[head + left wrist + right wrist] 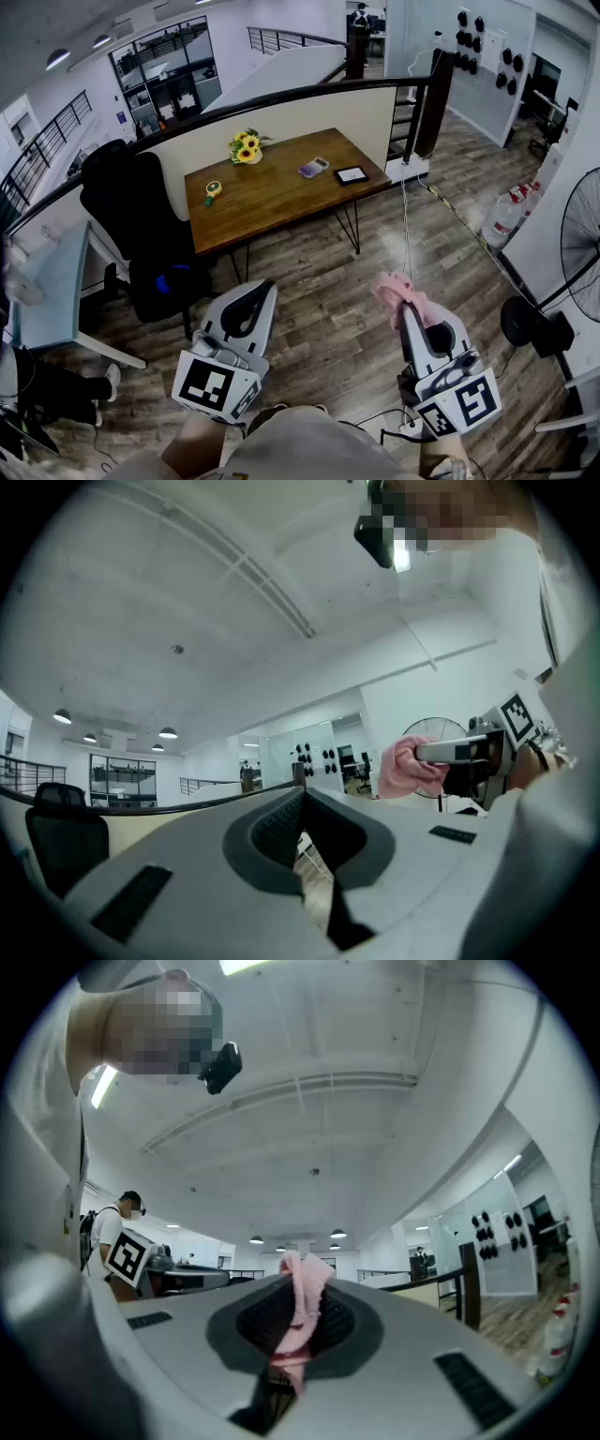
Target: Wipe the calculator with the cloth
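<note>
Ahead of you stands a brown wooden table (pixel 281 202) on thin black legs, set on the plank floor (pixel 337 309) against a low cream wall (pixel 309 117). Four things lie on its top, all apart from one another. At the back edge you see a bunch of sunflowers (pixel 247 148). The calculator (pixel 313 168) lies toward the right side, with a dark flat tablet (pixel 352 174) just beside it, nearer the right end. Toward the left end lies a small yellow and green object (pixel 213 190), too small to identify.
</note>
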The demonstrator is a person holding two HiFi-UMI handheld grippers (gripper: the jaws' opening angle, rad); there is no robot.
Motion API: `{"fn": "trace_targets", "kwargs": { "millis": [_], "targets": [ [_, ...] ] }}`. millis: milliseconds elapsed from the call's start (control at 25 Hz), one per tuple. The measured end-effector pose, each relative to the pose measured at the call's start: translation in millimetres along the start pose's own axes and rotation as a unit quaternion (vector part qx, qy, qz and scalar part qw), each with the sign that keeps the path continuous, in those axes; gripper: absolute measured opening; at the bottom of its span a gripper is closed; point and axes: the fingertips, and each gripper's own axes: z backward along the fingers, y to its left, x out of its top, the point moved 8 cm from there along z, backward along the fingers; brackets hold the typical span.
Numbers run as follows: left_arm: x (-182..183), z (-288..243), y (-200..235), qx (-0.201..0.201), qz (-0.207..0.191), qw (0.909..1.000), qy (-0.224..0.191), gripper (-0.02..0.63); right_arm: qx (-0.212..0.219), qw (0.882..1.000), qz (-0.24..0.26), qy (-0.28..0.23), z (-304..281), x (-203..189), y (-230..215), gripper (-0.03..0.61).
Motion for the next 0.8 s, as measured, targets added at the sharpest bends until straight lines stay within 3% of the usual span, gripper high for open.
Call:
{"fn": "trace_targets", "kwargs": {
  "millis": [120,320,520,800],
  "targets": [
    [1.2,-7.9,-4.2,-0.006,0.017,0.9998,-0.006,0.004,0.002,1.0,-0.01,0.01,0.0,-4.7,-8.2,0.026],
    [-3.0,-19.9,-12.2,-0.013,-0.001,0.9999,0.004,0.005,0.005,1.0,-0.018,0.011,1.1,-7.4,-17.1,0.026],
    [-10.4,-27.6,-14.2,-0.02,0.006,0.9997,0.011,0.005,0.006,1.0,-0.022,0.019,0.2,-11.6,-24.5,0.026],
    [-12.8,-33.6,-4.6,-0.006,0.021,0.9997,0.013,0.003,0.011,0.998,-0.061,0.025,-8.9,-20.6,-36.0,0.026]
  ]
}}
